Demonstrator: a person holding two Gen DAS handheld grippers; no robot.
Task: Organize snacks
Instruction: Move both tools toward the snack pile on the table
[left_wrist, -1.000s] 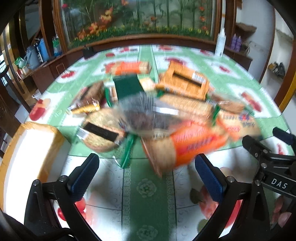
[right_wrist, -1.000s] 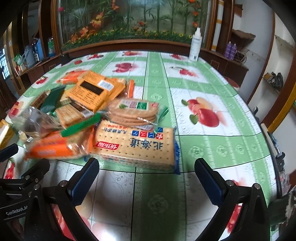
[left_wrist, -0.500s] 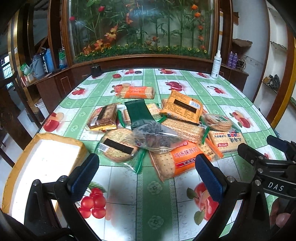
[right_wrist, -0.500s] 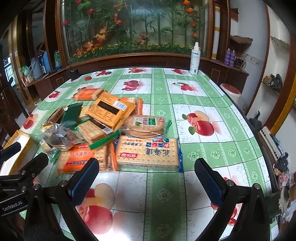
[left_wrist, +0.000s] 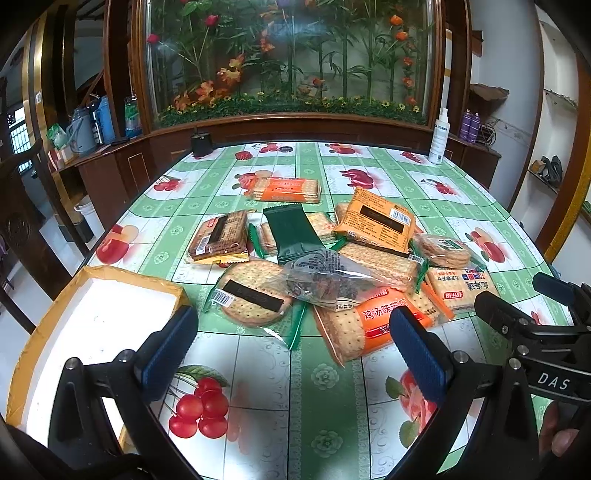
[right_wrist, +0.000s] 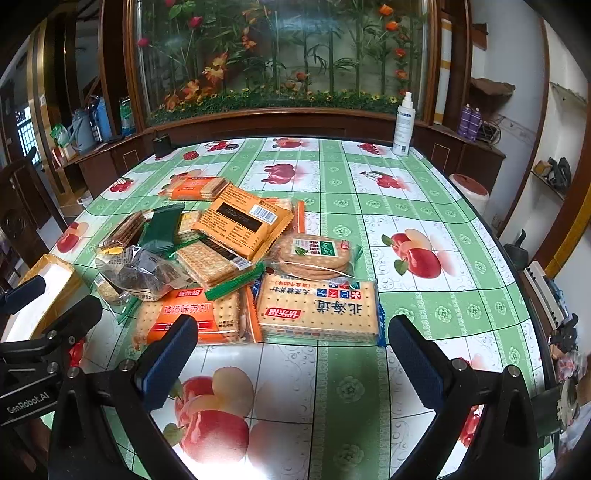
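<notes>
Several snack packs lie heaped mid-table: an orange cracker pack (left_wrist: 373, 325), a round biscuit pack (left_wrist: 253, 297), a clear bag of dark snacks (left_wrist: 325, 280), a dark green pouch (left_wrist: 291, 230), an orange flat pack (left_wrist: 376, 219) and a blue-edged cracker pack (right_wrist: 319, 310). A white-lined cardboard box (left_wrist: 88, 325) sits at the table's left edge. My left gripper (left_wrist: 291, 347) is open, above the cloth just before the pile. My right gripper (right_wrist: 291, 354) is open too, short of the blue-edged pack. Neither holds anything.
The table (right_wrist: 424, 206) wears a green fruit-print cloth. A white spray bottle (right_wrist: 403, 125) stands at the far right edge, a small black item (left_wrist: 201, 144) at the far edge. Behind is a wooden cabinet with flowers. The right gripper's body (left_wrist: 532, 332) sits beside my left one.
Both grippers have pulled back and risen from the pile, so more of the table shows. The packs lie where they were. Both stay open.
</notes>
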